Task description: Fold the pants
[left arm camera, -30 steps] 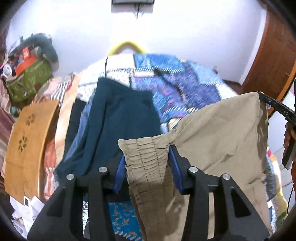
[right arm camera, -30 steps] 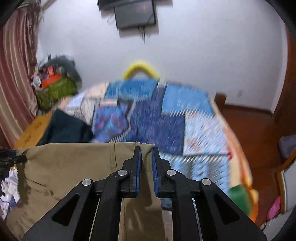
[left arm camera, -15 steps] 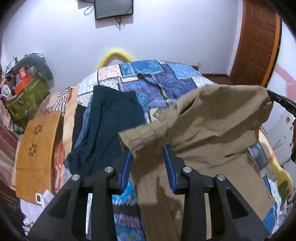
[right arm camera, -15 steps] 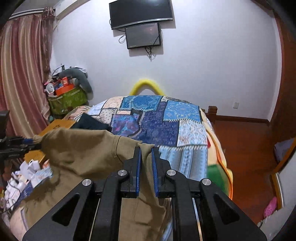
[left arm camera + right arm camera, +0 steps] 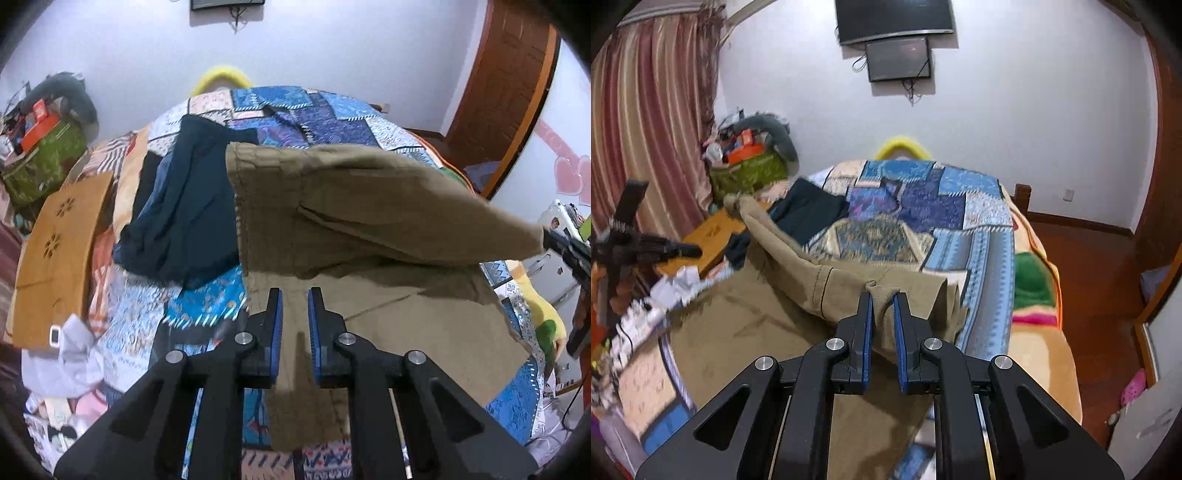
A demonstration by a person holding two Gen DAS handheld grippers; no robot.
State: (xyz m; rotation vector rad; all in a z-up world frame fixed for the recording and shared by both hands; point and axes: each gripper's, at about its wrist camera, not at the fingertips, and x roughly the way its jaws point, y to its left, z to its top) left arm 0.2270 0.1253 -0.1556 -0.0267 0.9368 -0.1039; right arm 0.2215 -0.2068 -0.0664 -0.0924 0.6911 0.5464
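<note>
Left tongs (image 5: pixel 295 291): jaws closing, nothing between them; the khaki cloth lies under and beyond the tips, none of it pinched.
Right tongs (image 5: pixel 882 295): pressed together on a bunched corner of the pants (image 5: pixel 827 284), gripped at the very tips.
Pants, from my left tongs: the pants (image 5: pixel 332 206) spread ahead and off to the right, lower layer flat on the bed (image 5: pixel 207 306), upper flap lifted and stretched toward my right tongs at the picture's right edge.
Long axis: the raised fold runs from the gathered waistband corner (image 5: pixel 236 158), ahead-left of my left tips, across to my right grip.
Nearer hand: right owns its corner; the free waistband corner is nearer my left.
Next, I reckon: left reaches forward, slightly left, to retake it.
Beyond: dark blue garment (image 5: pixel 184 206) just left of the pants.
</note>
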